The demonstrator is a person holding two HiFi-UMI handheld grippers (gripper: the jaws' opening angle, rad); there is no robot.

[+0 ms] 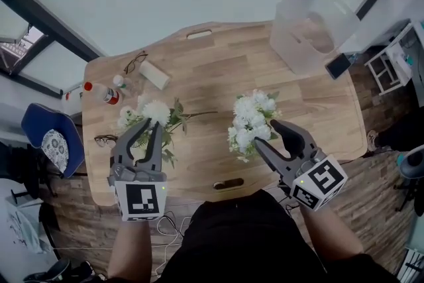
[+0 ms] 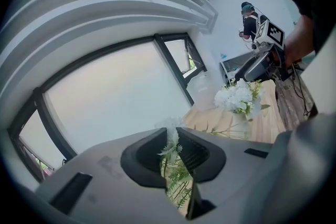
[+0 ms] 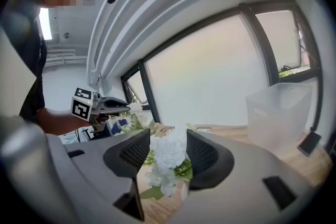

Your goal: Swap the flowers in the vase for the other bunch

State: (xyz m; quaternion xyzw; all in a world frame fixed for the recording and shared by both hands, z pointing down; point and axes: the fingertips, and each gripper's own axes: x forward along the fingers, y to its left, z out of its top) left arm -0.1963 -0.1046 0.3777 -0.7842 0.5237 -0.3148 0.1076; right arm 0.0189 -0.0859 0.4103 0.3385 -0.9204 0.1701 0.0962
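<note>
Stems of loose bunch [image 1: 156,117] point right along table [image 1: 199,76]; vase flowers [image 1: 252,119] upright.

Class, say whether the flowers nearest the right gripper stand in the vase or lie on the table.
In the vase: the flowers stand upright from it, as the left gripper view shows.

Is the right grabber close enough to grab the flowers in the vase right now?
Probably yes. The right gripper has its jaws wide apart, and the flowers in the vase stand right in front of them with nothing in between. A short push forward should get them.
</note>
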